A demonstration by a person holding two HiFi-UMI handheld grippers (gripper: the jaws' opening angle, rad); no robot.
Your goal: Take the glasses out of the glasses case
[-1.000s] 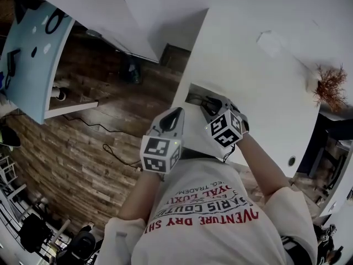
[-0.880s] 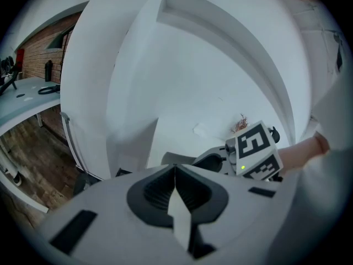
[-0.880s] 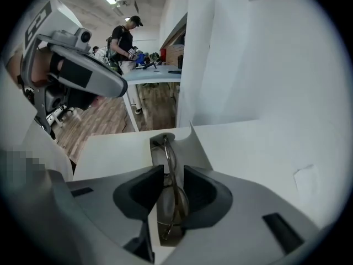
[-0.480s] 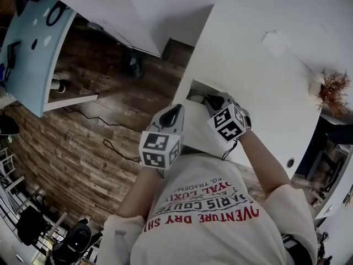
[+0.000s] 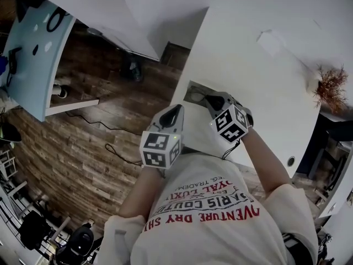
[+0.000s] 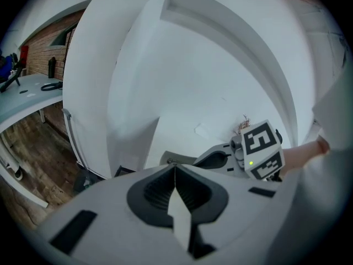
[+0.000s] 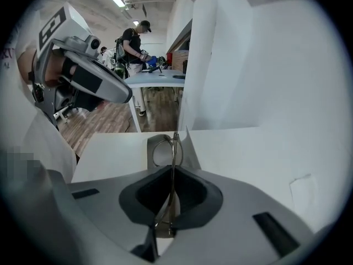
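A grey glasses case (image 5: 193,94) lies open at the near left edge of the white table (image 5: 265,76). In the right gripper view, thin metal-rimmed glasses (image 7: 163,149) stand up out of the case (image 7: 149,148). My right gripper (image 7: 174,169) is over the case, its jaws closing with the wire frame pinched between them. The left gripper (image 6: 175,168) is shut with nothing in it. It hangs beside the table edge, left of the case (image 6: 168,157) and apart from it. From the head view both grippers sit close together, the left gripper (image 5: 175,112) and the right gripper (image 5: 209,99).
A dried plant (image 5: 331,86) stands at the table's far right, and a round cable hole (image 5: 290,162) is near its front edge. White partitions rise behind the table. To the left are wooden floor and a pale blue desk (image 5: 30,59). A person (image 7: 134,43) stands at a distant table.
The right gripper's marker cube has shifted slightly to the right over the case. The left gripper has stayed where it was.
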